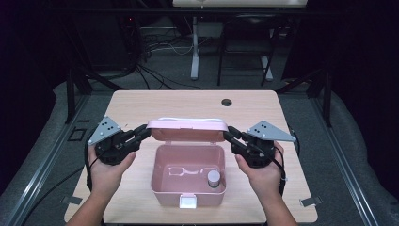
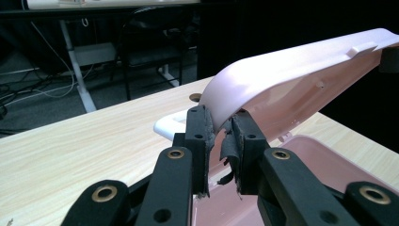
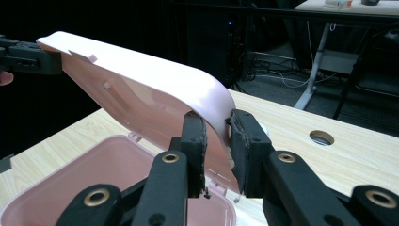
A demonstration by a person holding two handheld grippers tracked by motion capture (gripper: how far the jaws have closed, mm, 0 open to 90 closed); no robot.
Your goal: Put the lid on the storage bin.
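Both pairs of jaws stand narrow with the raised lid (image 1: pixel 187 128) of the pink box (image 1: pixel 187 181) between them: the left gripper (image 1: pixel 143 133) has the lid's left edge between its pads (image 2: pixel 203 136), the right gripper (image 1: pixel 231 137) its right edge, though a sliver of gap shows at the right pads (image 3: pixel 244 141). Below the lid, the open box sits near the front of the wooden table (image 1: pixel 141 103), a small grey cylinder (image 1: pixel 214 179) in its right corner. Farther off, a round hole (image 1: pixel 227 102) marks the tabletop.
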